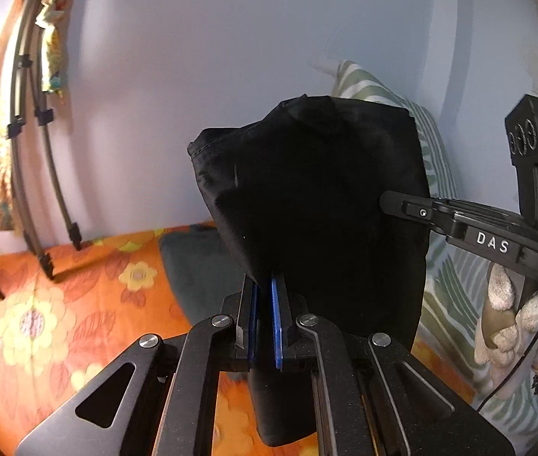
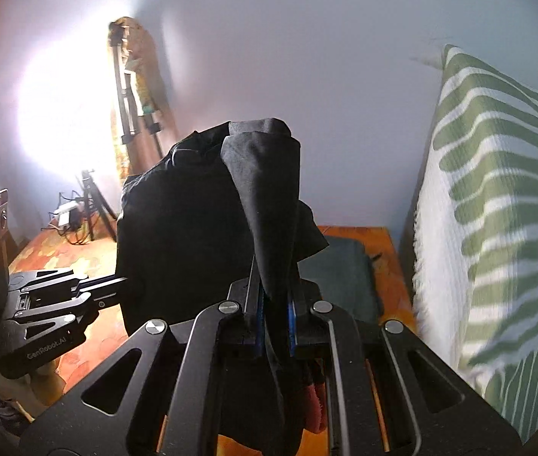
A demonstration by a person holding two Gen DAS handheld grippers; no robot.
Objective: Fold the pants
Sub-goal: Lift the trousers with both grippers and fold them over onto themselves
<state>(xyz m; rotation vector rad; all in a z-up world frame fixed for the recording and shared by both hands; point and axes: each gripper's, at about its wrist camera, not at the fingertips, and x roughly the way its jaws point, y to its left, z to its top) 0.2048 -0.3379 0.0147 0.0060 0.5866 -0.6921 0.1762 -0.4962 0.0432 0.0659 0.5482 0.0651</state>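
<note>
While lifted: left hand-held gripper pinches black pants | right hand-held gripper likewise

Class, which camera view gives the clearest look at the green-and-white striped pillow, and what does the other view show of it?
The right wrist view shows the pillow best: it fills the right side, upright and unobstructed, stripes clear. In the left wrist view only parts show, since the black pants and the right gripper cover much of it.

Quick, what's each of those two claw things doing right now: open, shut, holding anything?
Left gripper: shut on the black pants.
Right gripper: shut on the black pants too.
</note>
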